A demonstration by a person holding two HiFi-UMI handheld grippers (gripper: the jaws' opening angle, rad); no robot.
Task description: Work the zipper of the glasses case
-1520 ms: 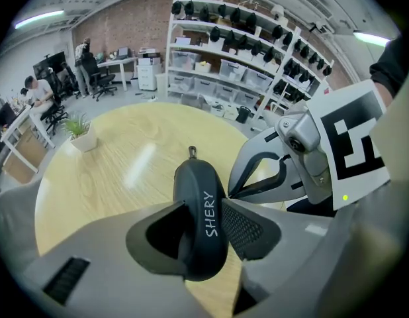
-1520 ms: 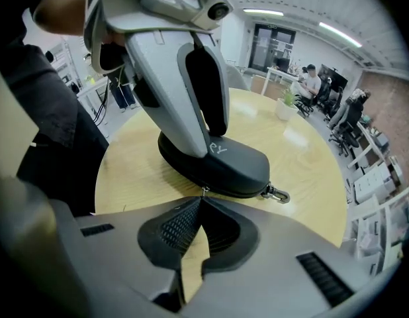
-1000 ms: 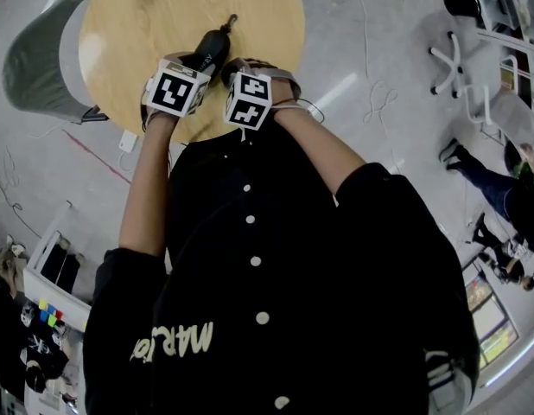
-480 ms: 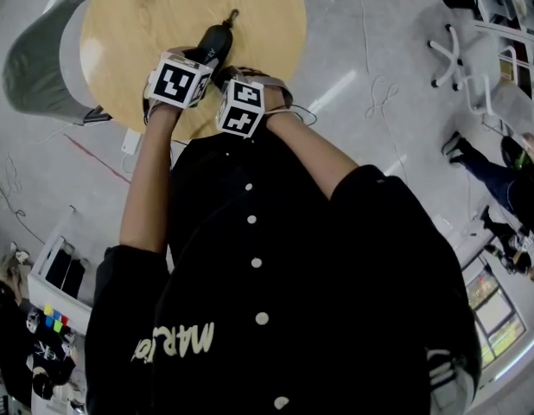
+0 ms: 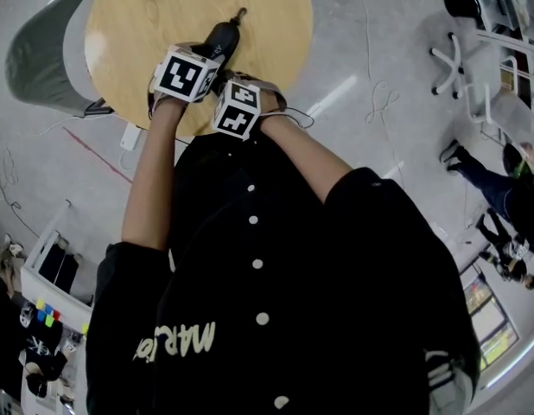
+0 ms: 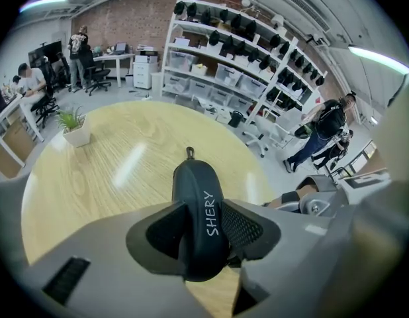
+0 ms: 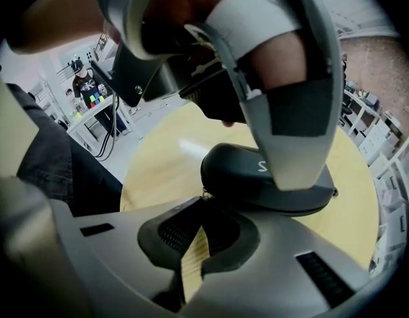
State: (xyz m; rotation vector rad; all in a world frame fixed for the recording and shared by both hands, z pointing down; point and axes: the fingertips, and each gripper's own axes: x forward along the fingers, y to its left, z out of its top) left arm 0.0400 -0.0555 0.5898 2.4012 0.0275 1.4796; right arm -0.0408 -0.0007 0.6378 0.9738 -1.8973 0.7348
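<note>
Glasses case (image 6: pixel 194 191) lies on the round wooden table (image 5: pixel 146 33), toward the person's side and close to the near rim. Left gripper (image 6: pixel 203 234) clamps its sides, jaws spread wide around it. Right gripper (image 7: pixel 203 201) is pressed together, tips on what looks like the zipper pull (image 7: pixel 204 193) at the case's near end. There is bare wood beyond and to the left, and a potted plant (image 6: pixel 75 128) well apart by the far rim. In the head view the marker cubes (image 5: pixel 187 73) hide both jaws. Only the left gripper view shows the loop (image 6: pixel 189 153) at the case's far end.
</note>
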